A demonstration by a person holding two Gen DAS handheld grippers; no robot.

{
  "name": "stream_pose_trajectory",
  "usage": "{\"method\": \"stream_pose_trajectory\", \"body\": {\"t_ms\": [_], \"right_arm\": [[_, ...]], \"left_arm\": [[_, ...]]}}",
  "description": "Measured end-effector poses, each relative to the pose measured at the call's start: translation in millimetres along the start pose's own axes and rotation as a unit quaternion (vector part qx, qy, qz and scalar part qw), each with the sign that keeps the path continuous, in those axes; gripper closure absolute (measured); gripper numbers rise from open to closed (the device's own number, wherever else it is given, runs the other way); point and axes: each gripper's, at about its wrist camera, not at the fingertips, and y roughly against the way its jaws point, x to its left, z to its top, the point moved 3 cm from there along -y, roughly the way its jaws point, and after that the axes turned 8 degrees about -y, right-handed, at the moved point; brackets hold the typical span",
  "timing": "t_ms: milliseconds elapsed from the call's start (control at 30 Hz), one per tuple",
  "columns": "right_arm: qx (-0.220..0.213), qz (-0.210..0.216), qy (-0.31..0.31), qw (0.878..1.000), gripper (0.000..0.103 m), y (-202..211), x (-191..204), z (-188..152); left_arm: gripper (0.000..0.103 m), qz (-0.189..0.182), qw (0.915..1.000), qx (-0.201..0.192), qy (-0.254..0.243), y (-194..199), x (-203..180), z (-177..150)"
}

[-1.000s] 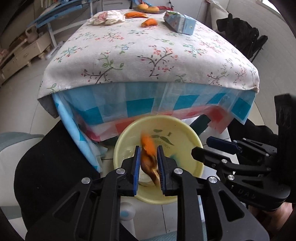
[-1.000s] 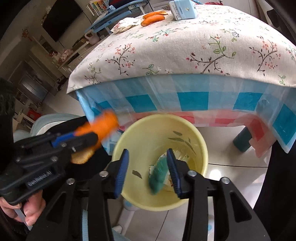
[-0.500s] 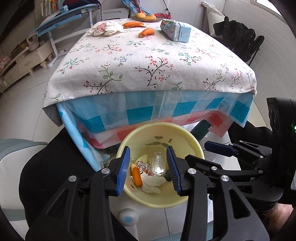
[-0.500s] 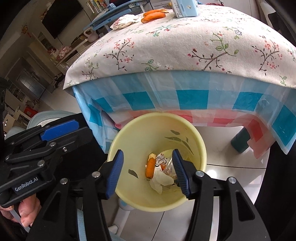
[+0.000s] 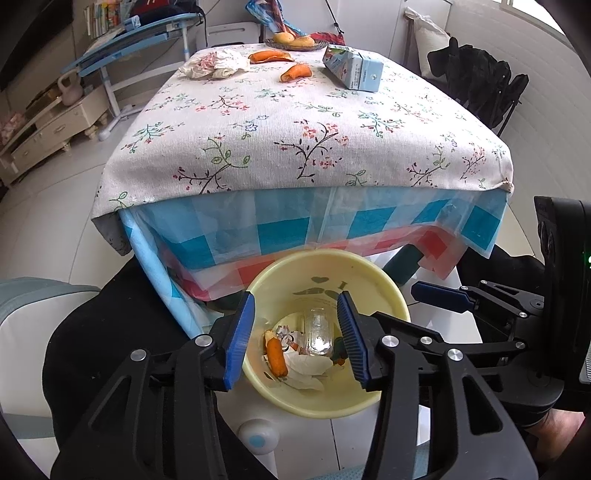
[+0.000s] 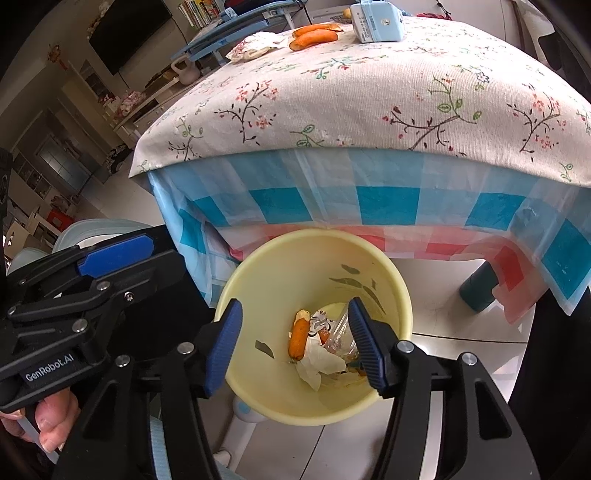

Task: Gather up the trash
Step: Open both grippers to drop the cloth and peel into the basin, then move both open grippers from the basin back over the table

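A yellow bin [image 5: 384, 280] [image 6: 258, 288] stands on the floor below the table's front edge. In it lie an orange peel [image 5: 276, 355] [image 6: 297, 338], crumpled white paper [image 5: 308, 365] [image 6: 318, 360] and a clear plastic cup [image 5: 317, 328] [image 6: 341, 338]. My left gripper [image 5: 295, 338] is open and empty above the bin. My right gripper [image 6: 295, 343] is open and empty above the bin too. On the far end of the table lie two orange peels [image 5: 295, 72] [image 6: 314, 37], a crumpled wrapper [image 5: 214, 66] [image 6: 255, 44] and a blue carton [image 5: 352, 68] [image 6: 376, 16].
The table [image 5: 295, 140] has a floral cloth over a blue and red checked sheet [image 6: 369, 206]. A bowl of fruit [image 5: 295, 40] sits at its far edge. A black bag [image 5: 480, 85] stands at the right. A low cabinet [image 5: 48, 125] stands at the left.
Both grippers opened and dropped their loads into the bin: the left let go of the orange peel, the right let go of a green piece. Both have pulled back a little.
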Motion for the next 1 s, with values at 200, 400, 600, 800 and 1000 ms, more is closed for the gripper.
{"method": "stream_pose_trajectory", "body": {"t_ms": [200, 400, 600, 800, 1000], "right_arm": [[-0.006, -0.004, 0.004, 1.0, 0.043, 2, 1, 1], [-0.035, 0.0, 0.011, 0.999, 0.043, 16, 6, 4], [-0.081, 0.011, 0.028, 0.996, 0.043, 35, 19, 14], [-0.127, 0.02, 0.028, 0.991, 0.041, 58, 22, 32], [-0.161, 0.012, 0.007, 0.987, 0.032, 71, 11, 70]], "left_arm": [[0.057, 0.003, 1.0, -0.004, -0.005, 1, -3, 1], [0.057, -0.002, 0.9987, -0.048, 0.013, 23, 6, 11], [0.053, 0.017, 0.995, -0.097, 0.019, 47, 22, 34], [0.051, 0.036, 0.9928, -0.106, 0.041, 40, 52, 69], [0.049, 0.048, 0.9914, -0.112, 0.049, 29, 71, 101]]}}
